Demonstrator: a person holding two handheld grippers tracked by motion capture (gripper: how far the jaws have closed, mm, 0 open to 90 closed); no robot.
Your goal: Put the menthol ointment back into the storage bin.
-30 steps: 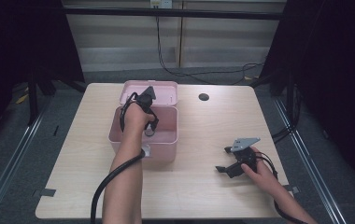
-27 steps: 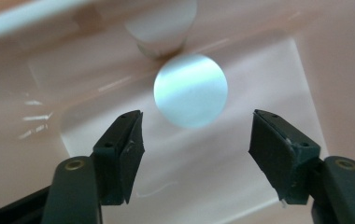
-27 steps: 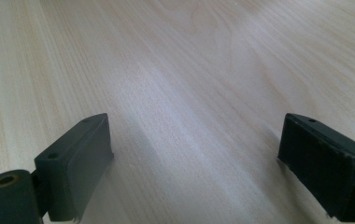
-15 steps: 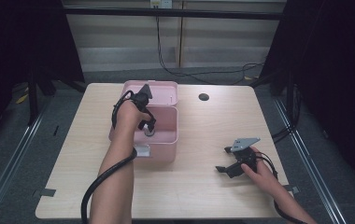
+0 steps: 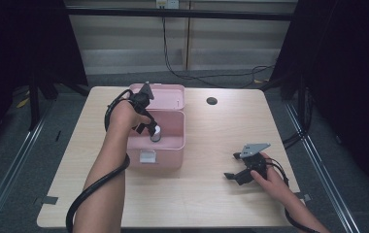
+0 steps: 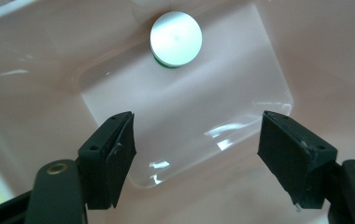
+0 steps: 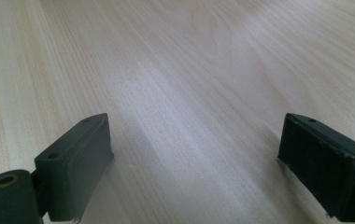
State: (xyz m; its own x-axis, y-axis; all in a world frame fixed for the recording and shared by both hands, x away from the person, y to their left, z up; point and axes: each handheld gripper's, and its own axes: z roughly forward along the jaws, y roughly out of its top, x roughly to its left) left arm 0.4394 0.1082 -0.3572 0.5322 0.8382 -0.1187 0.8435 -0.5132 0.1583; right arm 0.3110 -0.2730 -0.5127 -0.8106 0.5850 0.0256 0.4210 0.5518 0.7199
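1. White-capped bottle (image 6: 175,37) upright on the floor of the pink box (image 5: 170,145), near its far wall, touched by neither gripper.
2. Left gripper (image 6: 196,154) above the box interior, pointing down, jaws parted with nothing between, just opened.
3. Right gripper (image 5: 238,174) low over the wooden table (image 5: 211,194), well apart from the box, jaws wide and empty.

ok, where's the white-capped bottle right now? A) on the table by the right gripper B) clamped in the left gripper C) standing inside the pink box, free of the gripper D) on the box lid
C: the left gripper view shows the white-capped bottle standing on the floor of the pink box, well beyond the open left gripper, with nothing between its jaws.
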